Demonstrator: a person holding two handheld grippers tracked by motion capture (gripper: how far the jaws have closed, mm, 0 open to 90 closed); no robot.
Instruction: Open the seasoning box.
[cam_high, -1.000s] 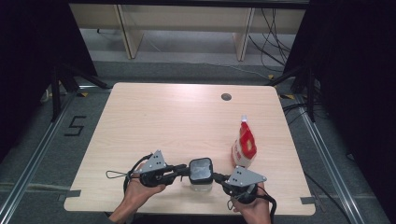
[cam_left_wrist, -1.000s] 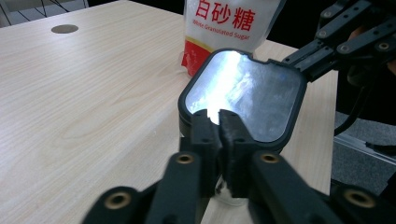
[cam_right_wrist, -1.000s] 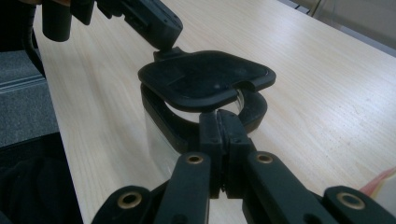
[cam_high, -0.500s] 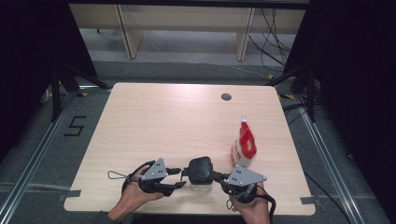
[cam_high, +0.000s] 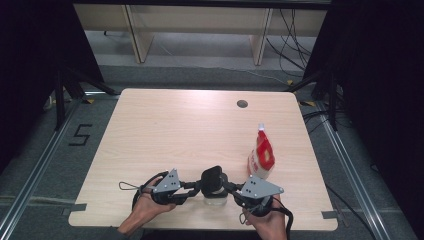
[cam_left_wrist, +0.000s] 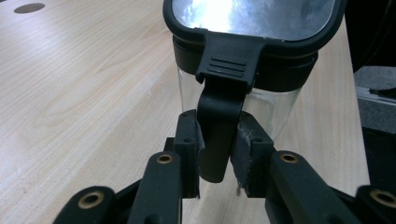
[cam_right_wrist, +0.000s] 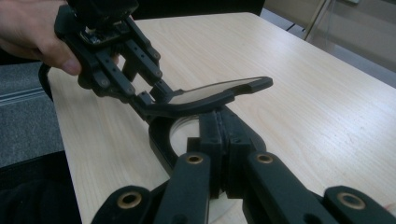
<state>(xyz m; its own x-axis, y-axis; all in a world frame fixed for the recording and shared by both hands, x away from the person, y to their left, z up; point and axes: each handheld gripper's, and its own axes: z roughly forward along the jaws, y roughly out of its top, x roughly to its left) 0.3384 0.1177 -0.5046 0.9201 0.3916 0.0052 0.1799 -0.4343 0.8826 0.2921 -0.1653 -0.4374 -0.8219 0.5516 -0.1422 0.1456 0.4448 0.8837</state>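
High view: a clear jar (cam_high: 215, 197) with a black hinged lid (cam_high: 212, 177) is seen standing on the worktop (cam_high: 190, 130) near its front edge, at about 6 o'clock, between the two hand-held grippers. The left hand-held gripper (cam_high: 192, 187) is brought in from 9 o'clock of the jar and the right hand-held gripper (cam_high: 229, 188) from 3 o'clock. The lid is tilted up from the jar's black collar.

In the left gripper view, the lid's black latch tab (cam_left_wrist: 219, 135) is found between the pads (cam_left_wrist: 189, 140) of the left hand-held gripper, whose jaws have just been closing; both pads are pressed against the tab. In the right gripper view, the right hand-held gripper (cam_right_wrist: 219, 135) is pressed together on the jar's black rim (cam_right_wrist: 161, 140) (the lid is raised above it, held by the other tool).

A red and white pouch (cam_high: 261, 159) is stood upright at 2 o'clock of the jar, well apart from the lid.
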